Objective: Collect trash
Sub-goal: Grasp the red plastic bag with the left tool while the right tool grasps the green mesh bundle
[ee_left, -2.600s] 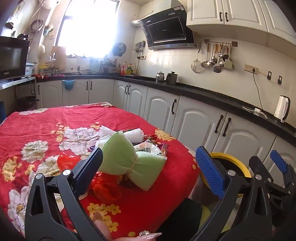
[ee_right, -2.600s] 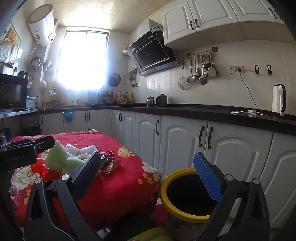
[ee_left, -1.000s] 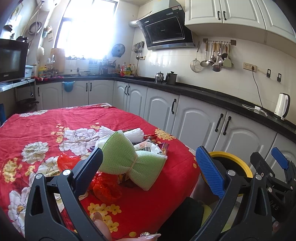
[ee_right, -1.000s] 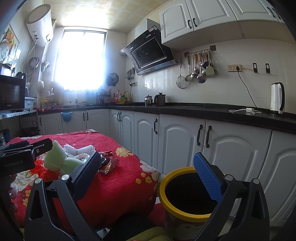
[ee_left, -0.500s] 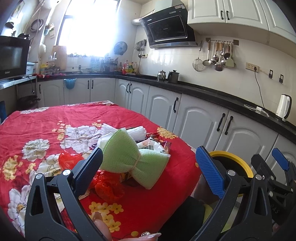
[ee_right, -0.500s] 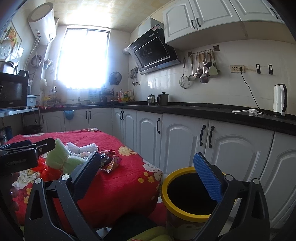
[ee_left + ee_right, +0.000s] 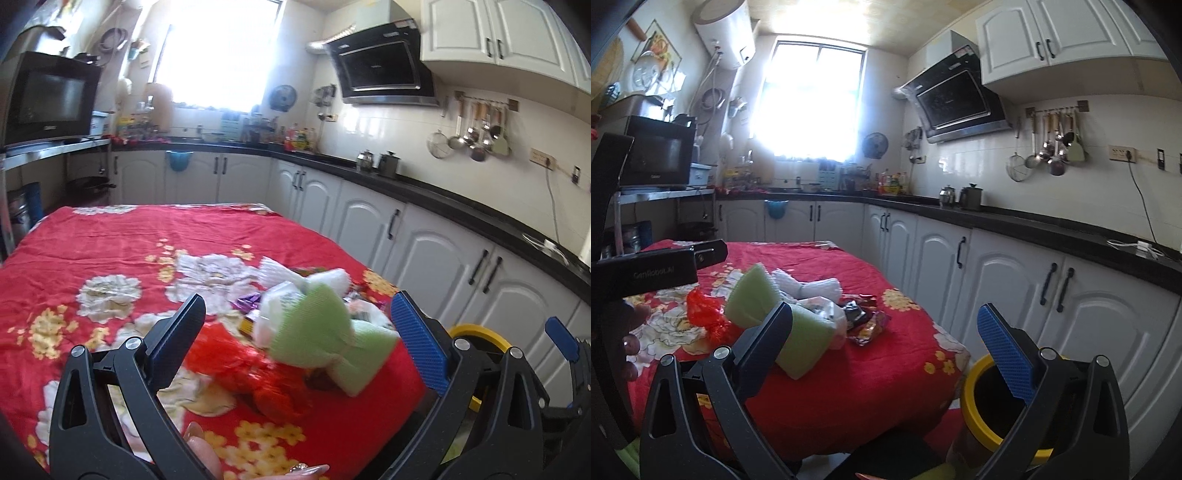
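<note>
Now lower your left gripper (image 7: 295, 332), jaws wide apart and empty, onto the green sponge (image 7: 325, 332), then carry it to the yellow-rimmed bin (image 7: 1004, 406); your right gripper (image 7: 890, 350) gapes too.

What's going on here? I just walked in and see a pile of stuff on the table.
A person holds a gripper in each hand. Both the left gripper and the right gripper are open and hold nothing. Trash lies heaped on the red tablecloth: a green sponge, a red plastic bag, white tissue and snack wrappers. A yellow-rimmed bin stands beside the table. No piece has been picked up yet.
</note>
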Available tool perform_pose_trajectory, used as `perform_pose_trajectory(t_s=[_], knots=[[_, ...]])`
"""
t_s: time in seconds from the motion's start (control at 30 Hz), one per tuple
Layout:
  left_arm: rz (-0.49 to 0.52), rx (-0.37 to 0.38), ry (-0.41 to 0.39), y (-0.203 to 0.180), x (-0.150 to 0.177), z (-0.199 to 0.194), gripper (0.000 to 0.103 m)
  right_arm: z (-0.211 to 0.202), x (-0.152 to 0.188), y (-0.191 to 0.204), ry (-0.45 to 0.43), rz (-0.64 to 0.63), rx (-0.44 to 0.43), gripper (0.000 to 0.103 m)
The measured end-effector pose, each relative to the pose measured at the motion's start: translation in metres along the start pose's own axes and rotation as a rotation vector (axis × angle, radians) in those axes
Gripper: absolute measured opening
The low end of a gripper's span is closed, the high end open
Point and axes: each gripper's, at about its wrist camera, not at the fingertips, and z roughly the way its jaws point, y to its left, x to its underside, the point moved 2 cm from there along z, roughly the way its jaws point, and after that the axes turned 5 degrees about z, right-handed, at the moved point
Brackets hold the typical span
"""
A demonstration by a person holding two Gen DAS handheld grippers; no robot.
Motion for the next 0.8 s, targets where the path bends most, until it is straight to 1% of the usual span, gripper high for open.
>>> perform_pose_trajectory(t_s=[0.13,0.27,0.43,0.57,0.67,0.73,0.8], knots=[[-0.033,-0.045,0.0,0.018,-0.006,0.002,0.092,0.01,-0.005,0.016,0.004,-0.034,-0.051,0.098],[-0.055,-0.082,0.019,0.031,-0.009,0.007,0.092,0.026,-0.004,0.033,0.033,-0.081,-0.102,0.098],[-0.087,-0.119,0.077,0.049,-0.004,0.019,0.092,0.044,0.001,0.055,0.062,-0.146,-0.156,0.098],[-0.142,-0.145,0.166,0.07,0.006,0.038,0.092,0.067,0.008,0.073,0.112,-0.23,-0.184,0.097],[-0.198,-0.148,0.216,0.086,0.014,0.05,0.092,0.086,0.014,0.086,0.151,-0.309,-0.204,0.097],[-0.234,-0.117,0.251,0.094,0.019,0.057,0.092,0.098,0.019,0.095,0.177,-0.365,-0.215,0.097],[-0.278,-0.089,0.277,0.101,0.024,0.062,0.092,0.104,0.023,0.101,0.188,-0.394,-0.231,0.097]])
